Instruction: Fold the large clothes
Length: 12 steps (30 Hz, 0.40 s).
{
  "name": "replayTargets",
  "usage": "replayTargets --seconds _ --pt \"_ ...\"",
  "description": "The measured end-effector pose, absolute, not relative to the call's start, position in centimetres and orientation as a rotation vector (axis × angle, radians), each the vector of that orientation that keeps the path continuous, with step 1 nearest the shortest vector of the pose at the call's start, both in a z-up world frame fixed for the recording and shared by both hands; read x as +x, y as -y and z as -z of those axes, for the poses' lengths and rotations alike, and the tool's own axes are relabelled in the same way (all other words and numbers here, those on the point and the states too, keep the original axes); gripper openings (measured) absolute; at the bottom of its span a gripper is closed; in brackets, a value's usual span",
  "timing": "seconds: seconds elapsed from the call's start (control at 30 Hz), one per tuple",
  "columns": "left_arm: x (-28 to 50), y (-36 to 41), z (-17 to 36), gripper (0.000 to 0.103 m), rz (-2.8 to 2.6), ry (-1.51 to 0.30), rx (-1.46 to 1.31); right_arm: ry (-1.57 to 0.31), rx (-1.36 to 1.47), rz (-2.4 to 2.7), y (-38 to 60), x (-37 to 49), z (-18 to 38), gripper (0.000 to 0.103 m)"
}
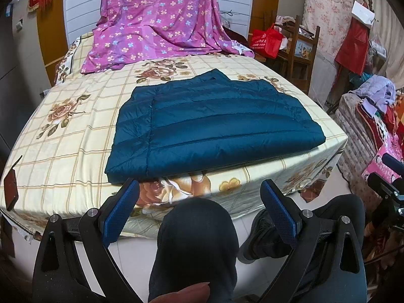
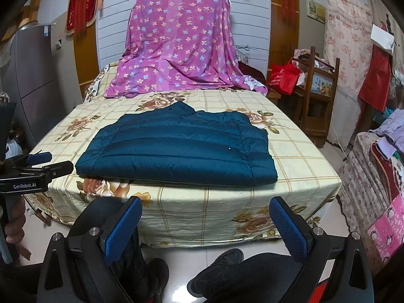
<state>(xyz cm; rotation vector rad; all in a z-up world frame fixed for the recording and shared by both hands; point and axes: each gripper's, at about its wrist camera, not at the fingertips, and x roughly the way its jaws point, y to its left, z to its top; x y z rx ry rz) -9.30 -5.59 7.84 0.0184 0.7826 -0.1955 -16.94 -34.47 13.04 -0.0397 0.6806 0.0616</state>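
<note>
Where the bed fills both views, its cream sheet shows a tan grid and printed roses. Behind, a pink floral cloth drapes in soft folds. Teal quilted jacket, glossy and channel-stitched, lies folded into a rough rectangle near the bed's front edge. Left gripper and right gripper hover off the bed, jaws wide, blue textured pads holding nothing.

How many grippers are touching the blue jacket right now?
0. The left gripper and right gripper both hang open short of the bed, apart from the jacket.
</note>
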Motion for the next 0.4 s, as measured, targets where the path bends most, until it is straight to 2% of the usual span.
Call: replayTargets --seconds 0.4 --pt "-9.6 5.52 -7.9 0.096 0.21 -0.761 0.018 -0.68 -0.043 -0.063 34.38 -16.94 -13.11 0.1"
